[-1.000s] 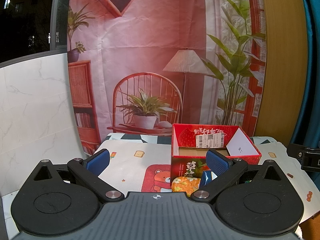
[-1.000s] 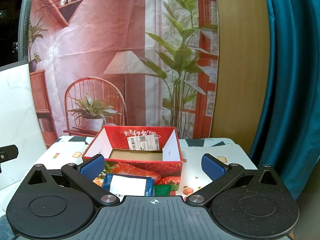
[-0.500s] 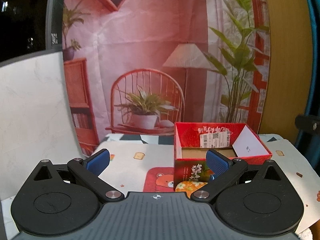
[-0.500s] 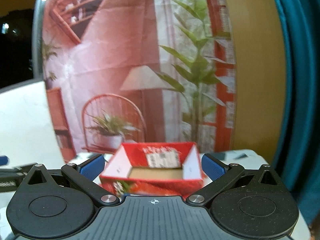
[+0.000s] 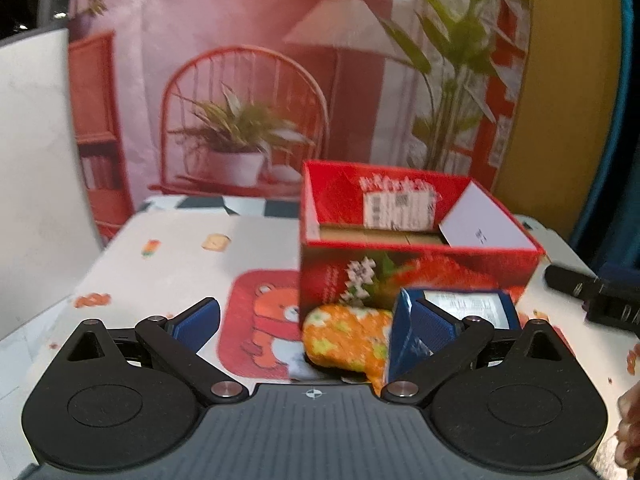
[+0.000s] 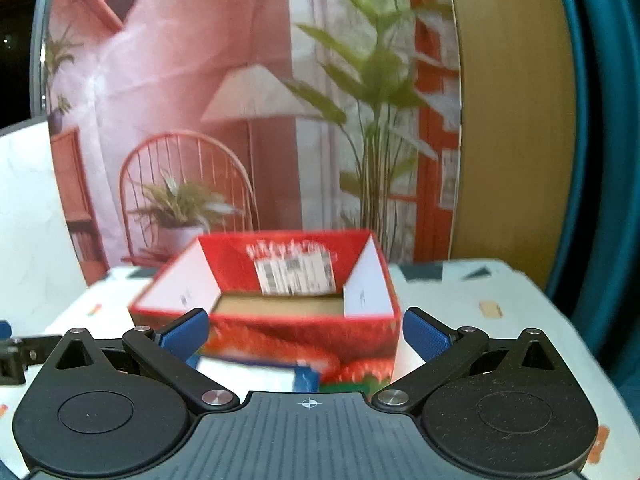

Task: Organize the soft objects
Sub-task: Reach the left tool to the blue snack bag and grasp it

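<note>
A red strawberry-print box (image 5: 416, 248) stands open on the table; its inside shows only a cardboard floor. It also shows in the right wrist view (image 6: 276, 308). An orange flowered soft item (image 5: 348, 336) and a blue packet with a white label (image 5: 460, 308) lie against the box's front. My left gripper (image 5: 316, 320) is open, low over the orange item, its right finger by the packet. My right gripper (image 6: 304, 330) is open and empty, just before the box, with the blue packet (image 6: 256, 374) below it.
The table wears a white cloth (image 5: 168, 264) with a red bear patch (image 5: 264, 320). A printed room backdrop (image 5: 248, 80) hangs behind. A white marble panel (image 5: 36, 168) stands at the left, a teal curtain (image 6: 600, 160) at the right. The right gripper's black body (image 5: 592, 292) lies right of the box.
Both grippers have moved forward and down toward the box front. The orange item and blue packet now show more fully in the left view. Both stay open.
</note>
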A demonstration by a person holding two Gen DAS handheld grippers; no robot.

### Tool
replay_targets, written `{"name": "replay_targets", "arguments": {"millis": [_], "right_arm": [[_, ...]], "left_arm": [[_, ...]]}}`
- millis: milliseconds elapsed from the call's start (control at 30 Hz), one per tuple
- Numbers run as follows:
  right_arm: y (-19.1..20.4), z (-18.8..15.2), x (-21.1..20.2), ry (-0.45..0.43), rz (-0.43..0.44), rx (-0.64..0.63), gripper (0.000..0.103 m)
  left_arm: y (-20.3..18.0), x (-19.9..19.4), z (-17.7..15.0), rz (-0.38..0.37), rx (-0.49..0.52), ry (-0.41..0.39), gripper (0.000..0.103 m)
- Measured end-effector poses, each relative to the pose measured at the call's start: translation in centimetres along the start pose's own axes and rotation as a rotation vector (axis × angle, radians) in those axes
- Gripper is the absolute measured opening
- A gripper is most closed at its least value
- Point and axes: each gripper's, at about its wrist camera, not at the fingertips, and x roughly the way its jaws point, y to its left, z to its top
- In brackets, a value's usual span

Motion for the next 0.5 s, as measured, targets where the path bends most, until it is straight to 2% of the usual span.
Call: {"name": "replay_targets", "arguments": {"millis": [67,167,233,300,433,500], "right_arm": [[-0.1,-1.5,0.7,0.034,0.012,-0.014,0.103],[-0.3,-3.2,1.9,0.090,0.018,-0.027,0.102],[-0.6,-4.2,2.5,0.122,0.050,-0.015,0.094],[-1.0,-4.8,3.2,0.146,0.071,0.001,0.088],[-1.4,-5.7,4.1,0.159,0.124,0.008,0.073],[-1.2,-6.2,4.4,0.168,0.146,0.001,0.066]], "left_arm": [[-0.3,1.0,-0.4,-0.020,0.007,0.021,0.099],[-0.8,2.3,-1.3,-0.057,0.016,0.050,0.091],[-1.2,3.0,-1.7,-0.064,0.015,0.063,0.079],[-1.3,3.6,-2.3,-0.073,-0.003,0.079,0.072],[-1.5,5.0,-3.2,-0.154,-0.039,0.132,0.054],[-1.7,5.4,-3.5,-0.193,-0.047,0.146,0.053]]}}
